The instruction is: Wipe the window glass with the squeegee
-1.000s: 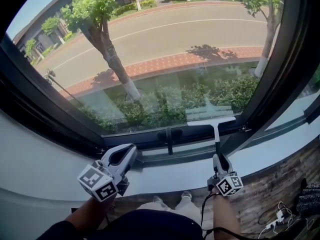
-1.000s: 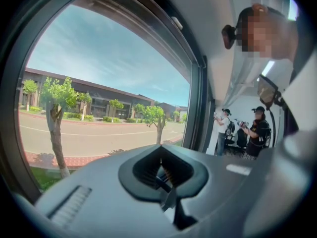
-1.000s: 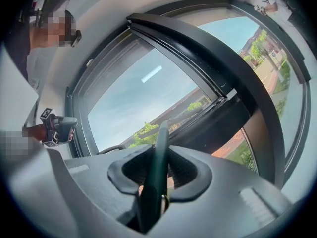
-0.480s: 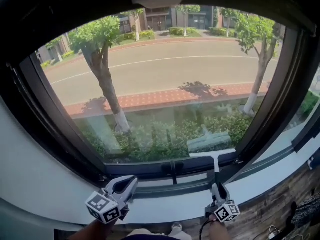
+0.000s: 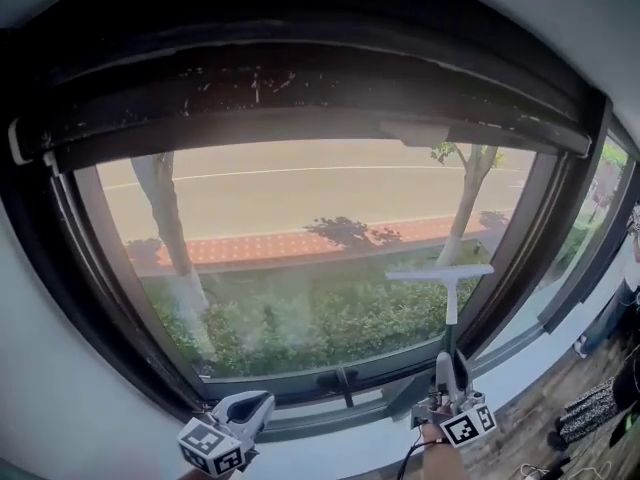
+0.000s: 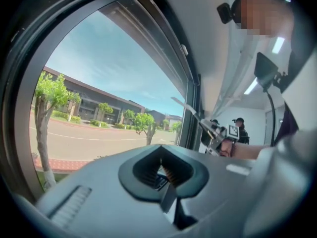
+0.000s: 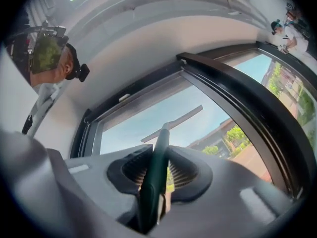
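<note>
Head view hides both grips: gripper views show right claw pinching the squeegee, left claw pressed together.

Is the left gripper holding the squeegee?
No: the left gripper is shut on nothing; the squeegee handle sits clamped in the right gripper.

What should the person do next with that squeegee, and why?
Probably lift the squeegee higher: the right gripper is shut on its handle, but its blade sits low on the window glass, with much pane above it.
</note>
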`<state>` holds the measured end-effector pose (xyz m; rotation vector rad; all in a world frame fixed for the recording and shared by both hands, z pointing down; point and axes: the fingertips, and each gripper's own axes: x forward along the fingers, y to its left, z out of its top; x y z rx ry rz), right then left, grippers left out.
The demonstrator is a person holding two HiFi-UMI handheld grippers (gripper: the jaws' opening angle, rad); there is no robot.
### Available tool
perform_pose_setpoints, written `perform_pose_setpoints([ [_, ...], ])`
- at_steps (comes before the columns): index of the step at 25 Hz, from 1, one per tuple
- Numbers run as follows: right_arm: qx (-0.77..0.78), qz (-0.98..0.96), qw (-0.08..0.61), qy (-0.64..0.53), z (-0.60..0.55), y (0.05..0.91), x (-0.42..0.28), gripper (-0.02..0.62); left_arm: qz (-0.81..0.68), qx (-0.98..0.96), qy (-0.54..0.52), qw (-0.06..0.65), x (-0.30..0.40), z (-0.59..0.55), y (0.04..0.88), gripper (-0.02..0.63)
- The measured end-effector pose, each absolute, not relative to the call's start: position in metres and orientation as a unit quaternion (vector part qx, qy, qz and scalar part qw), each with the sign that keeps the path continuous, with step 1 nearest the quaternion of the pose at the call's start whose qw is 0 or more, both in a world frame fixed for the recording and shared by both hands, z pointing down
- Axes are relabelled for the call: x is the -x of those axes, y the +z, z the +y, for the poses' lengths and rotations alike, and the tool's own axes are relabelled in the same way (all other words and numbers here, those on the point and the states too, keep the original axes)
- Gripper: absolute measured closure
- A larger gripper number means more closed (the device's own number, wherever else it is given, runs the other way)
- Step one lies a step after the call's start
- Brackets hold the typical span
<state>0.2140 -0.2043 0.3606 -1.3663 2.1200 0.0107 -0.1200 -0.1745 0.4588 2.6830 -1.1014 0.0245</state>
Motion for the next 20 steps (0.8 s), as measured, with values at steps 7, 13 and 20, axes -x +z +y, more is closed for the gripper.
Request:
perform_pose_setpoints([
  [7, 0.462, 0.805, 0.353, 0.118, -0.226, 0.221, -0.201, 0.491, -0.391, -0.915, -0.011, 0.099, 0.128, -0.184, 0.436, 0.601],
  [13, 0.432, 0.804, 0.369, 0.177, -0.255, 0.151, -0.193, 0.491, -0.416, -0.906, -0.031, 0.072, 0.142, -0.197, 0.406, 0.601],
  [20, 0.406, 0.806, 0.390, 0.183, -0.261, 0.151, -0.195, 0.491, -0.432, -0.898, -0.027, 0.071, 0.159, -0.200, 0.401, 0.601],
])
